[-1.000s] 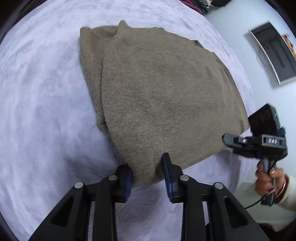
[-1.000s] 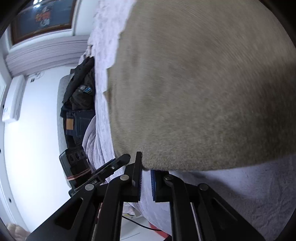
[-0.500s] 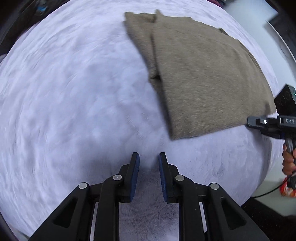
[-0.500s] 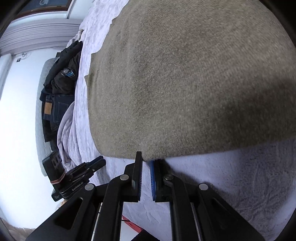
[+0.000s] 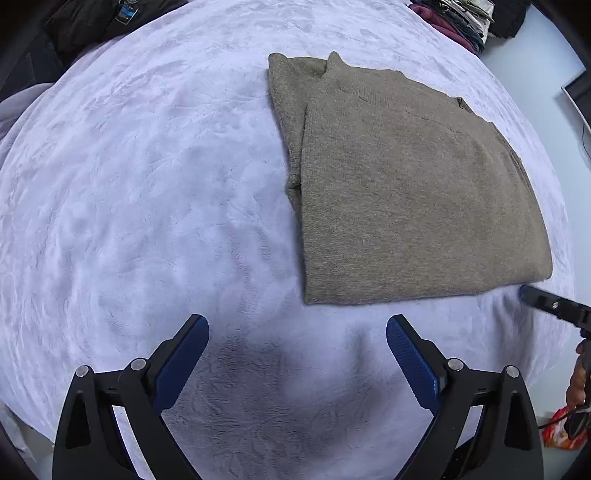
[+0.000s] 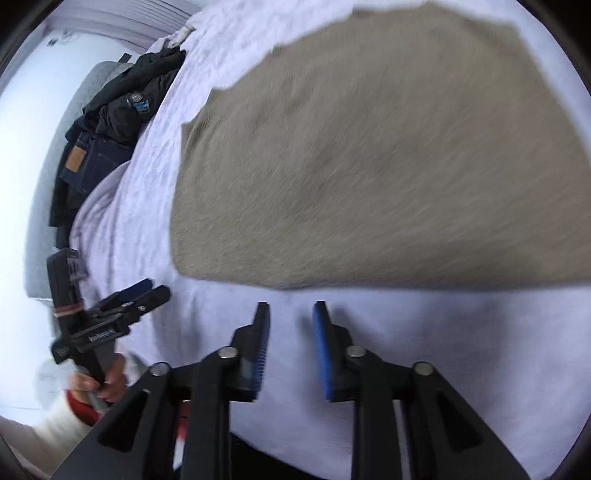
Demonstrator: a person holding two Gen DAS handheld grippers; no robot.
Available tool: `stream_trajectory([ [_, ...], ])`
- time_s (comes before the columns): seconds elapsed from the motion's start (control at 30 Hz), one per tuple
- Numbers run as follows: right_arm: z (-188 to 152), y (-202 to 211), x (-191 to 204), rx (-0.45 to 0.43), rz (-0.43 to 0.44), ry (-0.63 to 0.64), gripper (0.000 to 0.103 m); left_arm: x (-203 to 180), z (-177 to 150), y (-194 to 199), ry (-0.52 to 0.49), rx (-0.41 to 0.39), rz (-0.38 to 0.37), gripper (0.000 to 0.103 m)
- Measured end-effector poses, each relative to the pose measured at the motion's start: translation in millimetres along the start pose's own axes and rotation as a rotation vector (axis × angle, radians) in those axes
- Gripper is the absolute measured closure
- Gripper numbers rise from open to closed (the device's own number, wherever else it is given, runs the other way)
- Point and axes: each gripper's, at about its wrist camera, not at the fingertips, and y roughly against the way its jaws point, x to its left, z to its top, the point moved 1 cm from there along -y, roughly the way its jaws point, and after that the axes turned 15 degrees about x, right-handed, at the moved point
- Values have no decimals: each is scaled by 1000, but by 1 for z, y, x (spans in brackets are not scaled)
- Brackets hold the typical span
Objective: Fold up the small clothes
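The sweater (image 5: 413, 192) lies folded flat on the bed (image 5: 147, 184), in the upper right of the left wrist view, with a narrower layer showing along its left side. Both grippers are clear of it, so this fold looks finished and the hands are letting go. The left gripper (image 5: 297, 354) has its fingers wide apart and opening, nothing between them, only bedcover below. The right gripper (image 6: 290, 347) is opening too, its fingers a little apart and empty, just short of the sweater's near edge (image 6: 369, 284) (this view is blurred).

Next likely comes another fold or a smoothing pass, which calls for catching a corner cleanly through both layers. Open bedcover fills the left half of the frame. Dark clothes (image 5: 92, 26) sit at the upper left, well apart, and the bed's edge is near at lower right.
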Motion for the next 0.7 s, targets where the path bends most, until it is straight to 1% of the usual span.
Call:
stream_trajectory([
  [0.03,-1,17,-5,-46,-60,1,72,-2,2,1,4,-3,1,6],
  [0.1,-3,46,-22,-130,-148,-34,72,-12,10,2,16,-20,5,6],
  [0.17,-3,70,-45,-196,-208,-95,71,-18,15,3,24,-34,-4,6],
  [0.2,-3,78,-58,-212,-229,-127,71,-24,20,1,26,-36,-6,6],
  [0.27,2,83,-84,-205,-265,-195,71,-31,25,-7,32,-26,-1,6],
  [0.37,5,64,-118,-108,-381,-264,71,-45,32,-23,35,-13,36,6],
  [0.4,3,59,-126,-88,-387,-283,71,-50,33,-28,37,-5,36,6],
  [0.43,-1,58,-132,-98,-348,-305,71,-54,35,-33,39,3,36,6],
  [0.5,-5,63,-131,-118,-338,-324,71,-56,36,-41,47,17,43,6],
  [0.57,-6,68,-122,-134,-375,-307,71,-55,35,-46,55,28,50,6],
  [0.63,-8,71,-110,-156,-413,-261,71,-55,36,-49,66,39,52,6],
  [0.7,-7,75,-91,-183,-446,-202,71,-55,35,-50,68,39,59,6],
])
